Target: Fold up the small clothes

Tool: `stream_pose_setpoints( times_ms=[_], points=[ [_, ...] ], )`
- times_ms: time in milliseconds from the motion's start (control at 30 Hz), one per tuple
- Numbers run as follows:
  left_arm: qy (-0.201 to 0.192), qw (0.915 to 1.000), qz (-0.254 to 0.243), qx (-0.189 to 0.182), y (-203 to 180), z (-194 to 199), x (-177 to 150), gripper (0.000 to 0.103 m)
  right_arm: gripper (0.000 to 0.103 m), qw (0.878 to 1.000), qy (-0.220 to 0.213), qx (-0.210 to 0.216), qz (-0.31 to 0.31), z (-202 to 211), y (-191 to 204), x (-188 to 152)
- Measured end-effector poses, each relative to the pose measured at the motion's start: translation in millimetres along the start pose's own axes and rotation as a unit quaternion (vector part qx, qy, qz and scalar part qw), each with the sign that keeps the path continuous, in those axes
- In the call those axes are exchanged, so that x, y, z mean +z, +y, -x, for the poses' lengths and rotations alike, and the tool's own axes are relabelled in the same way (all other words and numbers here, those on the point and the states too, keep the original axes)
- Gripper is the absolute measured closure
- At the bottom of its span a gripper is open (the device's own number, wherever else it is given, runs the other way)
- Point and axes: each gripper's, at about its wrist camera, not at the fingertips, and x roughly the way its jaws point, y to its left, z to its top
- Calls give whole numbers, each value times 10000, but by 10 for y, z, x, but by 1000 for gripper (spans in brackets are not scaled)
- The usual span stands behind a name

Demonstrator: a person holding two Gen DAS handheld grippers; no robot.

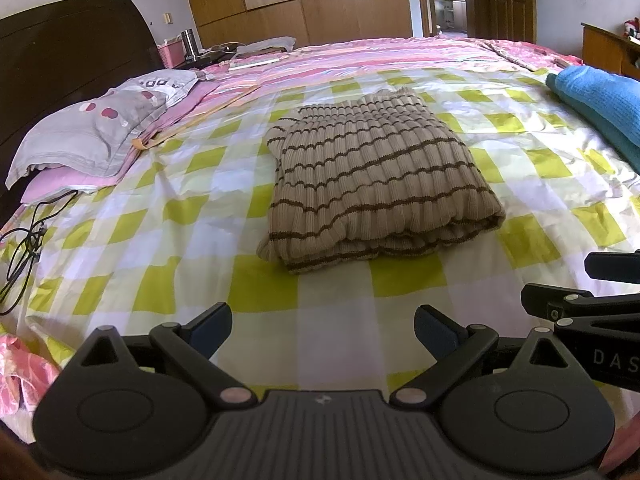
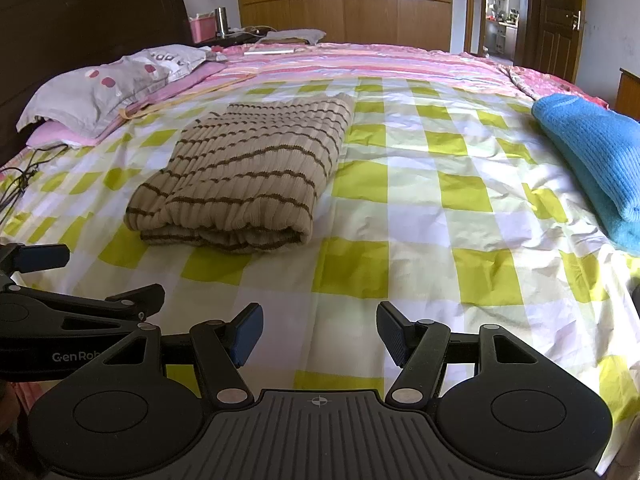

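Observation:
A beige sweater with thin brown stripes [image 1: 376, 176] lies folded into a thick rectangle on the green-and-white checked sheet [image 1: 200, 240]; it also shows in the right wrist view [image 2: 244, 176]. My left gripper [image 1: 323, 330] is open and empty, hovering over the sheet just short of the sweater's near edge. My right gripper [image 2: 320, 332] is open and empty, to the right of the sweater and nearer than it. Each gripper shows at the edge of the other's view.
A folded blue knit garment [image 2: 592, 160] lies at the right side of the bed. A grey pillow [image 1: 96, 128] and black cable [image 1: 24, 248] lie at the left. A pink striped quilt [image 1: 360, 56] covers the far bed. The headboard, wardrobe and open door stand behind.

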Motion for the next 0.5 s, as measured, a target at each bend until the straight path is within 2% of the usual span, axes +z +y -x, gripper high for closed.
stream_pose_setpoints(
  times_ms=[500],
  points=[
    [12, 10000, -1, 42, -12, -2, -24, 1, 40, 10000, 7, -1, 1, -4, 2, -6]
  ],
)
